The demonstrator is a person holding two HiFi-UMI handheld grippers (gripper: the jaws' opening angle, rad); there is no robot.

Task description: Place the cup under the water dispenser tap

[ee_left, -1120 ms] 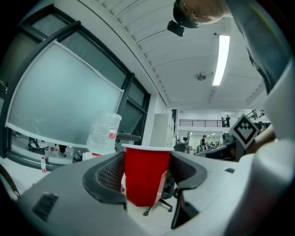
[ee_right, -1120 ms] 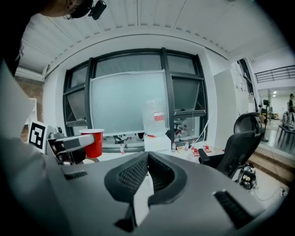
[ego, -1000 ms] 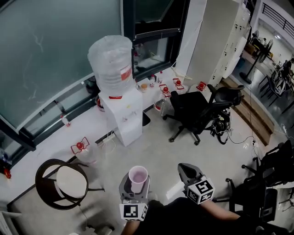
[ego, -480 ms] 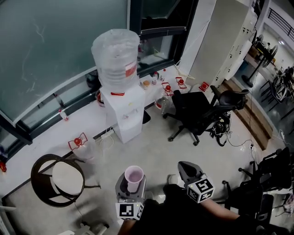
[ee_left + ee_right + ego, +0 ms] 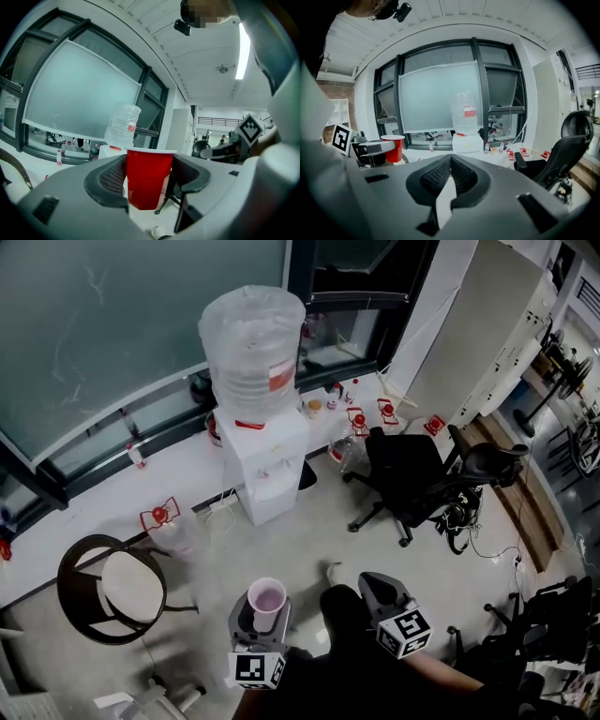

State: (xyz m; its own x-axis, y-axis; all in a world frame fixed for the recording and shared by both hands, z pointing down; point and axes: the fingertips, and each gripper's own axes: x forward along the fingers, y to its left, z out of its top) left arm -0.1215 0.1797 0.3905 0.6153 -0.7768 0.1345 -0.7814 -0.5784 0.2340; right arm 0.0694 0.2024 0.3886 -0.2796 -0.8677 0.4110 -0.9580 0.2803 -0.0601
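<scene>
A red plastic cup point(image 5: 147, 178) with a white rim stands upright between the jaws of my left gripper point(image 5: 149, 180), which is shut on it. From above the cup point(image 5: 266, 600) shows a pale pink inside, held in the left gripper point(image 5: 260, 620) low in the head view. The white water dispenser point(image 5: 264, 460) with a clear bottle point(image 5: 255, 348) on top stands ahead by the window; its taps are too small to make out. My right gripper point(image 5: 377, 589) is beside the left one, its jaws shut with nothing in them point(image 5: 449, 180). The cup point(image 5: 393, 147) also shows at left in the right gripper view.
A black office chair point(image 5: 412, 474) stands right of the dispenser. A round dark stool point(image 5: 108, 587) is at the left. Small red-capped bottles point(image 5: 358, 418) line the low white ledge point(image 5: 112, 493) under the window. More chairs and cables point(image 5: 478, 521) crowd the right side.
The dispenser and chair have shifted right and slightly up in the head view as the person moved. The cup and both grippers sit lower in the frame.
</scene>
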